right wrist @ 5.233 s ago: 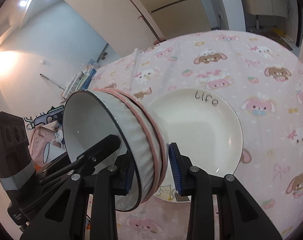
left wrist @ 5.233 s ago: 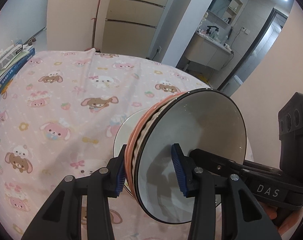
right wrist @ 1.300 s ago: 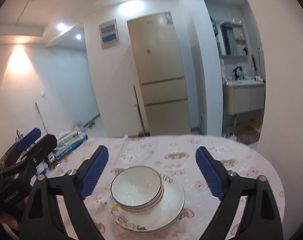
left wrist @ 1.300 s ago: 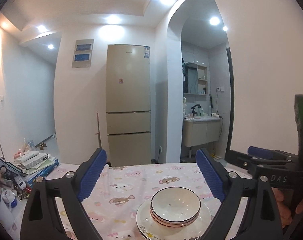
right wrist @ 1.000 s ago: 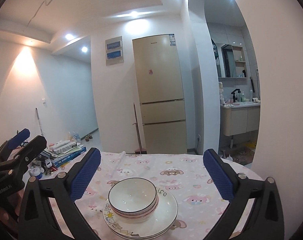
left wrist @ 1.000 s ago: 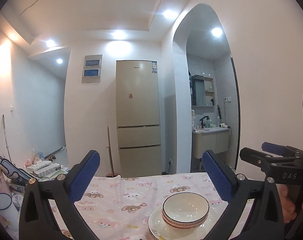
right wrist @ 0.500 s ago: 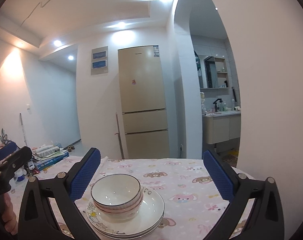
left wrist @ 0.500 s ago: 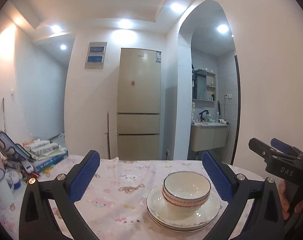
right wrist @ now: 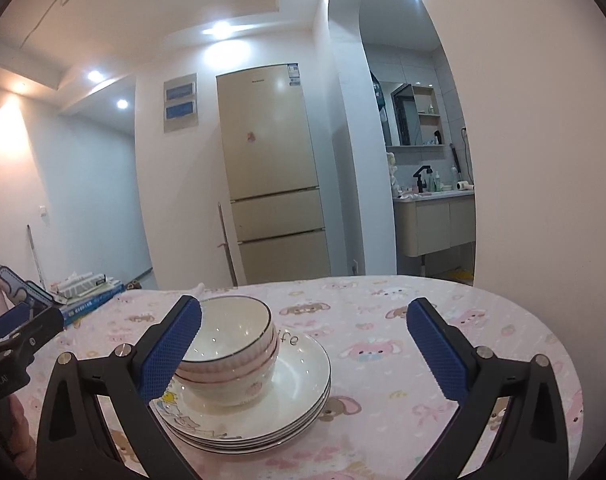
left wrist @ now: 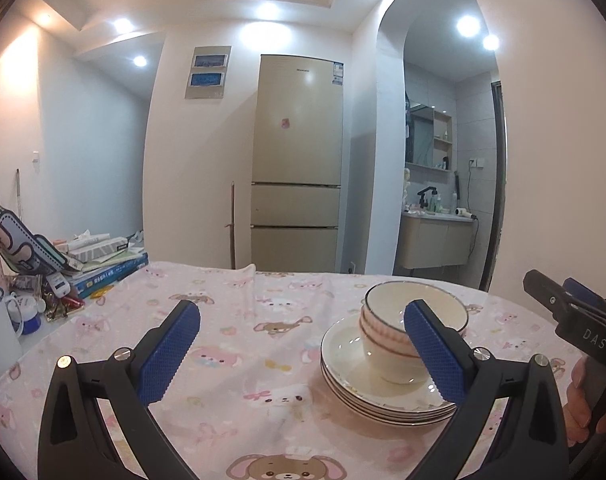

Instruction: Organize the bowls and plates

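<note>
Bowls (right wrist: 227,344) sit nested atop a stack of plates (right wrist: 263,412) on the pink cartoon-print tablecloth (left wrist: 231,344); the left gripper (left wrist: 303,354) and right gripper (right wrist: 303,354) hover nearby, jaws spread wide and empty. With no loose dishes visible elsewhere, the organizing appears essentially complete.

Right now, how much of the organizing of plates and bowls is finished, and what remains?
The sorting looks done: the nested bowls sit upright on the stack of plates, one pile on the pink tablecloth. Nothing is in hand: the left hand-held gripper and the right hand-held gripper are both open and clear of the pile. No other loose dishes show, so little seems left.
</note>
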`<action>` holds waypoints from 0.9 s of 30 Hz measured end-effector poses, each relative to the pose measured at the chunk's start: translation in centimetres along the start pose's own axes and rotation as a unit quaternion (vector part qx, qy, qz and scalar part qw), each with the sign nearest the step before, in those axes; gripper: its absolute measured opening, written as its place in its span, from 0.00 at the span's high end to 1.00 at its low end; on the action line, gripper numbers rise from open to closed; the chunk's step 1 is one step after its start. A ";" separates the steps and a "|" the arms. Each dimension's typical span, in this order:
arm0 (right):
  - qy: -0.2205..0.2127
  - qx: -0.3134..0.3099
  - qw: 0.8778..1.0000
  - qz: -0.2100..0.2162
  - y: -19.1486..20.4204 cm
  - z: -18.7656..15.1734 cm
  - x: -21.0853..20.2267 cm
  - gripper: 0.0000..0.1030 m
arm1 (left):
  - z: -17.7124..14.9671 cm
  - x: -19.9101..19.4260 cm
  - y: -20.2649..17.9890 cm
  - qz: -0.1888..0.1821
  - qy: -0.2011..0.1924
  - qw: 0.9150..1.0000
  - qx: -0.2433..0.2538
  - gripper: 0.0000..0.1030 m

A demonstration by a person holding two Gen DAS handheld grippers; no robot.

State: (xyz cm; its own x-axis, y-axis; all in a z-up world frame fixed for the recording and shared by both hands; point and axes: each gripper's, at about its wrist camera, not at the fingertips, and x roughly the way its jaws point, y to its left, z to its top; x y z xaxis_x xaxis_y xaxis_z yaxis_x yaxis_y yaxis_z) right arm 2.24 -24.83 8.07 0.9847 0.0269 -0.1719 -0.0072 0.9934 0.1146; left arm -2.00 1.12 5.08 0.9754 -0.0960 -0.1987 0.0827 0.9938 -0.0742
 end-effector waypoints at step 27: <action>0.078 -0.065 0.995 0.005 1.7 -3.7 3.5 0.00 | -3.2 3.8 0.3 0.035 0.053 0.998 0.001 0.00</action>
State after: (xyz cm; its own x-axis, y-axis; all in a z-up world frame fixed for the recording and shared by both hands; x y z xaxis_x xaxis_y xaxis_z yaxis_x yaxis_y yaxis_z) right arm 5.07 -22.65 4.04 0.9458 0.0439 -0.3217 -0.0490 0.9988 -0.0079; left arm 1.04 0.93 1.23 0.9516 -0.0323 -0.3055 0.0162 0.9983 -0.0551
